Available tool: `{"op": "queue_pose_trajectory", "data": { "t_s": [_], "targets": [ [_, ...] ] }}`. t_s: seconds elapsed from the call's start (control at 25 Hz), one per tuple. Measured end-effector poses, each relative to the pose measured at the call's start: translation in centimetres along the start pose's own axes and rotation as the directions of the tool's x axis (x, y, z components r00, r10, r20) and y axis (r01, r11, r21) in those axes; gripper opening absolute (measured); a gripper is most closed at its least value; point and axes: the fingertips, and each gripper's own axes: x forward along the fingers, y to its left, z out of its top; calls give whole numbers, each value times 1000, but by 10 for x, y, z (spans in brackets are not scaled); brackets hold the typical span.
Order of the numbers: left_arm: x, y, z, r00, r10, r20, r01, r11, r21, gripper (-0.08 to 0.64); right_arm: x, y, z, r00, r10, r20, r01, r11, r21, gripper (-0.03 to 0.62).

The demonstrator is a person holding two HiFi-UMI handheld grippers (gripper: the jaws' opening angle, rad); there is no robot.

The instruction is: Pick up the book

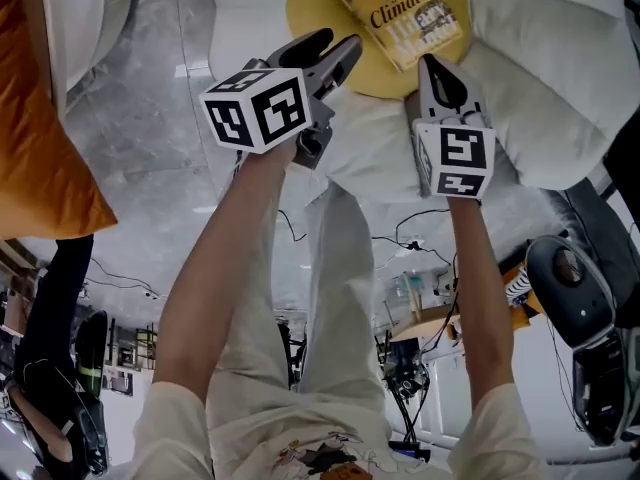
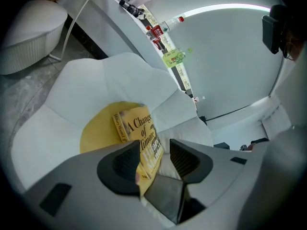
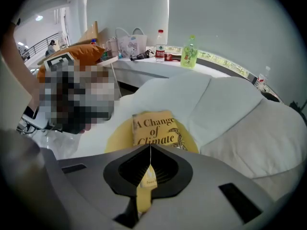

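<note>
A yellow book (image 1: 400,8) titled "A Change of Climate" lies face up on a round yellow cushion (image 1: 308,8) in a white armchair (image 1: 545,88). My left gripper (image 1: 338,43) hovers just left of the book, jaws open, with nothing between them. In the left gripper view, the book (image 2: 136,126) shows past the left gripper (image 2: 154,150) and its gap. My right gripper (image 1: 433,63) is shut and empty, its tip just below the book's near edge. In the right gripper view, the book (image 3: 156,128) lies straight ahead of the right gripper (image 3: 149,150).
An orange cushion (image 1: 40,168) is at the left. A white footstool (image 2: 29,37) stands beside the armchair. A desk (image 3: 158,66) behind it carries bottles (image 3: 190,51) and a bag (image 3: 132,44). Cables (image 1: 400,238) and a black device (image 1: 570,288) lie on the floor.
</note>
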Motion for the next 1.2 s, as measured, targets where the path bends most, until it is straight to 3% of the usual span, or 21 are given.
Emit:
{"op": "queue_pose_trajectory", "data": {
  "t_s": [0.24,0.36,0.48,0.72,0.88,1.2],
  "targets": [
    [27,18,1,1000,-9,4,9,1000,-1,186,38,-37,-31,997,-59,-57,62,997,53,34],
    [37,29,-4,1000,-8,-5,8,1000,-8,201,61,-38,-38,997,38,-71,-28,990,136,253],
    [46,38,-9,1000,-3,-14,3,1000,-15,204,80,-38,-45,989,125,-80,-111,980,165,335],
    [52,46,-11,1000,1,-15,-1,1000,-11,224,95,-31,-59,962,225,-153,-202,968,148,514],
    [55,53,-12,1000,4,-25,-4,1000,-11,241,99,-24,-84,939,271,-211,-242,958,154,541],
    [74,61,-2,999,-42,-34,43,998,41,282,111,-29,-91,938,276,-209,-249,957,150,540]
  ]
}}
